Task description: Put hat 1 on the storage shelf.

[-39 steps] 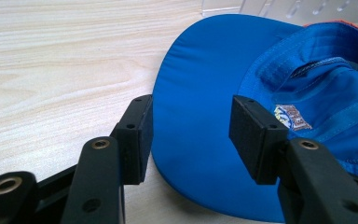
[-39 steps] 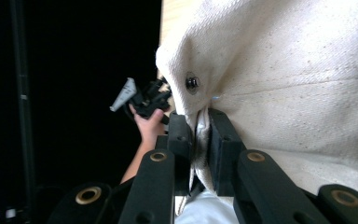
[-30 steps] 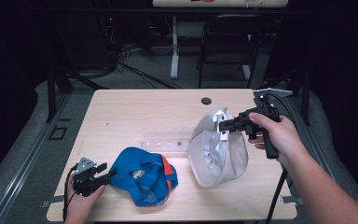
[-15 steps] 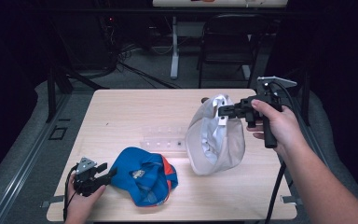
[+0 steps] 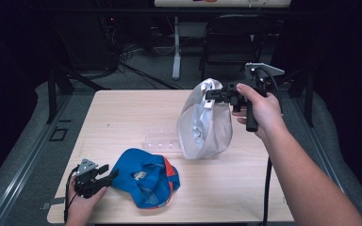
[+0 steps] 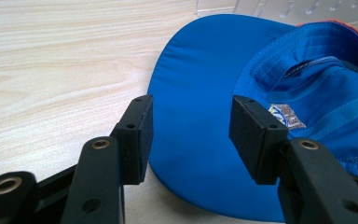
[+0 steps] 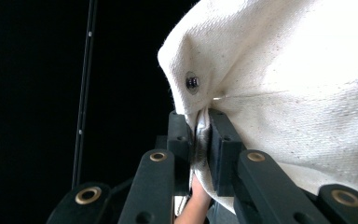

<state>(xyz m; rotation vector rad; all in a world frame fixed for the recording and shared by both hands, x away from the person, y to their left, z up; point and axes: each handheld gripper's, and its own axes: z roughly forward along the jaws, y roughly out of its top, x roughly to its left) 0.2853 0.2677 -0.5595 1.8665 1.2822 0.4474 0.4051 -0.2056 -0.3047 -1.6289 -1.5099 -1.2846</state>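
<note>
A blue cap [image 5: 143, 178] with an orange panel lies upside down near the table's front left. Its brim [image 6: 191, 93] reaches between the spread jaws of my left gripper [image 5: 107, 172] [image 6: 191, 135], which is open and does not press on it. A cream cap [image 5: 203, 125] hangs in the air over the table's right half. My right gripper [image 5: 209, 94] [image 7: 200, 135] is shut on the cloth of the cream cap [image 7: 289, 84] near a small metal eyelet and holds it up by its top edge.
A clear plastic strip [image 5: 161, 141] lies flat on the wooden table [image 5: 122, 117] between the two caps. A dark chair [image 5: 235, 42] and a desk leg [image 5: 176, 52] stand beyond the far edge. The right gripper's cable [image 5: 267, 188] hangs down along the forearm.
My right gripper has risen and moved toward the far side with the cream cap, which now hangs clear of the table. The left gripper and the blue cap have stayed put.
</note>
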